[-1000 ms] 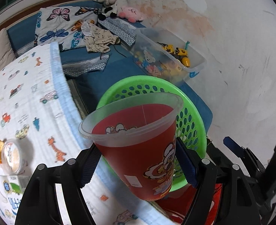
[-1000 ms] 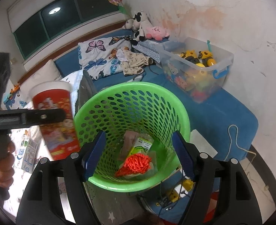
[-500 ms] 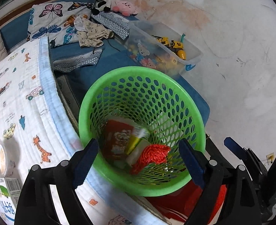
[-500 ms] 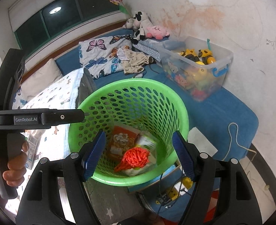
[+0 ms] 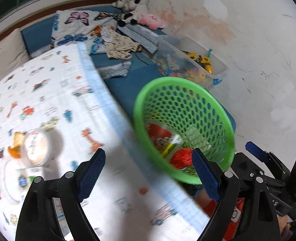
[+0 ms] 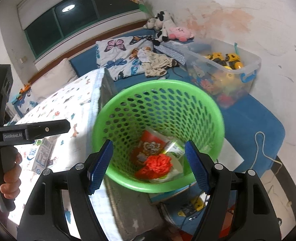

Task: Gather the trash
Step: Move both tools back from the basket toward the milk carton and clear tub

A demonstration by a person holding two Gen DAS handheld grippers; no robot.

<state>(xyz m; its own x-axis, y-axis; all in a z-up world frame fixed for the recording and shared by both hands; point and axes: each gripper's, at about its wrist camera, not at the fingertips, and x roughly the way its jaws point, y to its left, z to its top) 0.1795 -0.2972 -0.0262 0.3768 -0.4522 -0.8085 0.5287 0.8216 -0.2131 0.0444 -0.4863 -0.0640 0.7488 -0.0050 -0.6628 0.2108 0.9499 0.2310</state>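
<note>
Basket: the green basket [image 6: 160, 92] stands just beside the bed edge, between my two tools; it holds the red cup [image 6: 148, 146], an orange mesh wad [image 6: 158, 165] and a green-and-white wrapper [image 6: 173, 150].
Remaining trash: a round lidded tub [image 5: 36, 147] and a carton [image 5: 22, 180] lie on the printed blanket [image 5: 47, 100], well apart from the basket.
Left gripper [image 5: 146, 173]: wide, nothing between the pads, over the blanket edge.
Right gripper [image 6: 148, 166]: partly spread, empty, aimed into the basket.
Risk: I judge the tub may skid or tip on soft cloth if I close off-centre; a careless swing could knock the light basket.
</note>
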